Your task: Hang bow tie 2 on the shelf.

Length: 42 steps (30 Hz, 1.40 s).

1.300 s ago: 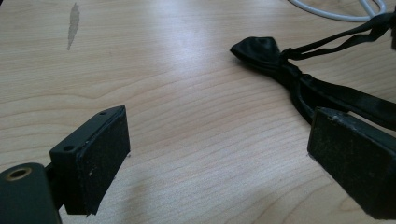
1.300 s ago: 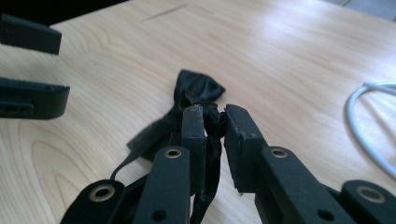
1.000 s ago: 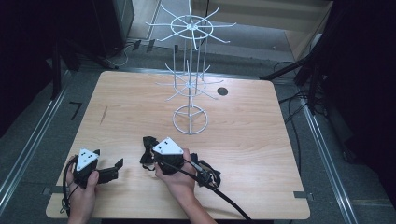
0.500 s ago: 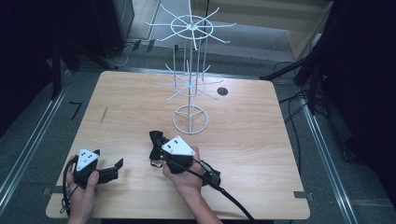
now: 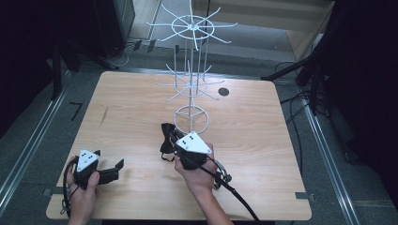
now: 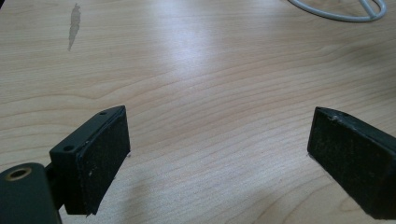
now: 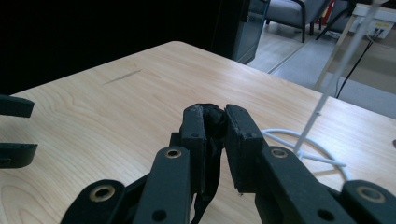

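Note:
A black bow tie (image 5: 165, 140) of soft fabric is pinched in my right gripper (image 5: 172, 138), which is shut on it just in front of the white wire rack's base ring (image 5: 191, 119). In the right gripper view the fabric (image 7: 215, 123) is squeezed between the two jaws and a strap hangs down below them. The right gripper (image 7: 215, 113) is held above the tabletop. My left gripper (image 5: 115, 170) rests at the table's front left, open with nothing between its pads (image 6: 105, 158). The left gripper (image 6: 219, 140) looks across bare wood.
The white wire rack (image 5: 192, 70) stands at the table's middle back with spoked arms at two heights. Its base ring (image 7: 303, 142) lies close to the right of my right jaws. A round cable hole (image 5: 223, 92) sits behind the rack. The wooden table (image 5: 263, 140) has metal rails alongside.
My right gripper has carried the bow tie to the right and forward, closer to the rack's base ring. The left gripper has stayed where it was.

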{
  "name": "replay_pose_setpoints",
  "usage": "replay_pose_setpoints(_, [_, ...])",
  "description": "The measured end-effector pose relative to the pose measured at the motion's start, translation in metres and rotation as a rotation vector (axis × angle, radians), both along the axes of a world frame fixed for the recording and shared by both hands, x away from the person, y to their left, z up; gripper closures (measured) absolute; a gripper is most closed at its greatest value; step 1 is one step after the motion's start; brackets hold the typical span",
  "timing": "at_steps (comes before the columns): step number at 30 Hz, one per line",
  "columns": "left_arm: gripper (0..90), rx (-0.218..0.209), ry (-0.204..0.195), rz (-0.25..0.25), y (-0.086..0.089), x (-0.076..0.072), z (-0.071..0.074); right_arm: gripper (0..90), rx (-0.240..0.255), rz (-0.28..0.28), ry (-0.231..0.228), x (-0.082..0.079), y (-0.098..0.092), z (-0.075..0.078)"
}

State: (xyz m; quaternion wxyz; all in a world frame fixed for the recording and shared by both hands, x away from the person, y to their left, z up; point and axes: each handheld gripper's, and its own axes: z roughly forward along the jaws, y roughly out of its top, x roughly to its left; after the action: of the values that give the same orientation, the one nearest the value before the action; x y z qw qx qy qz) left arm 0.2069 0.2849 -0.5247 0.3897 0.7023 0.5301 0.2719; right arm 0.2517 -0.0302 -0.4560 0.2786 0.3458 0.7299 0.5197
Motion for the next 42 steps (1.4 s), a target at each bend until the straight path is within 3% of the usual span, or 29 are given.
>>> replay_pose_setpoints(16, [6.6, 0.002, -0.001, 0.001, 0.0, 0.0, 0.0, 79.7, 0.008, -0.047, -0.042, 0.001, -0.033, 0.019])
replay_pose_setpoints(42, [6.5, 0.0, 0.002, 0.001, 0.0, 0.0, 0.0, 79.6, 0.018, -0.029, -0.103, -0.001, -0.048, 0.041])
